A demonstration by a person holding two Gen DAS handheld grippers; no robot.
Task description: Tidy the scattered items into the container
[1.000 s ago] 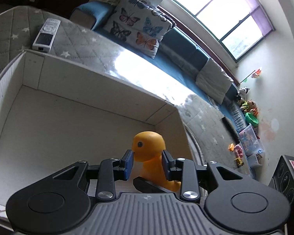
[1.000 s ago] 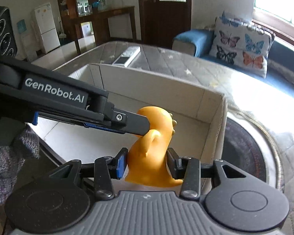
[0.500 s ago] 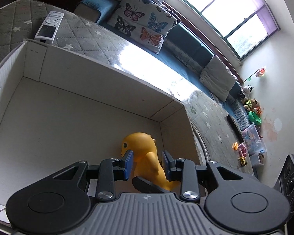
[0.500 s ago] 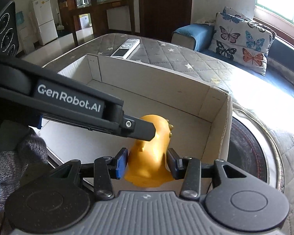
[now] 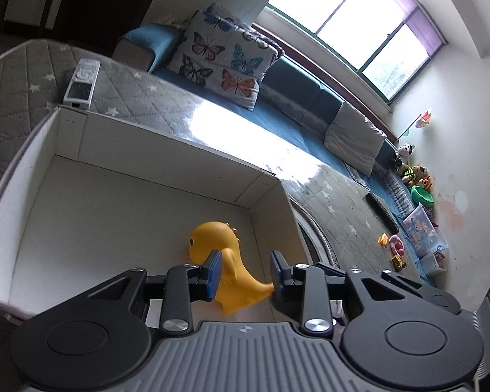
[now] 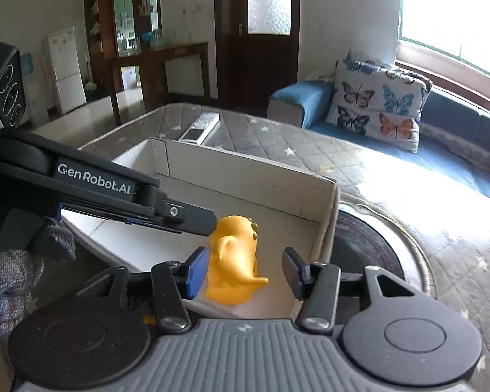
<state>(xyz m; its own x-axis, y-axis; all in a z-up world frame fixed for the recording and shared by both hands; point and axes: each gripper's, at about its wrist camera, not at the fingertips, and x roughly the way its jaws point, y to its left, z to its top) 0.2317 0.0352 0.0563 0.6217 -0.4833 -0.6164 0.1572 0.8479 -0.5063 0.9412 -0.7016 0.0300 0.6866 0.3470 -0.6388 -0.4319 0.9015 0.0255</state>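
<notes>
1. Yellow dino [image 6: 233, 258] lies on box [image 6: 245, 176] floor, lower centre of frame
2. R gripper [image 6: 245, 269] jaws spread, dino between, nearest
3. L gripper [image 5: 245, 269] jaws spread too

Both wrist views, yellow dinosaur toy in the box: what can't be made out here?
- Left wrist view: the yellow dinosaur toy's base, behind the left tongs.
- Right wrist view: its face, turned away and partly behind the left tongs' finger.
- Both views: the box's near wall, behind the tool bodies.
- Remote's buttons: too small.
</notes>
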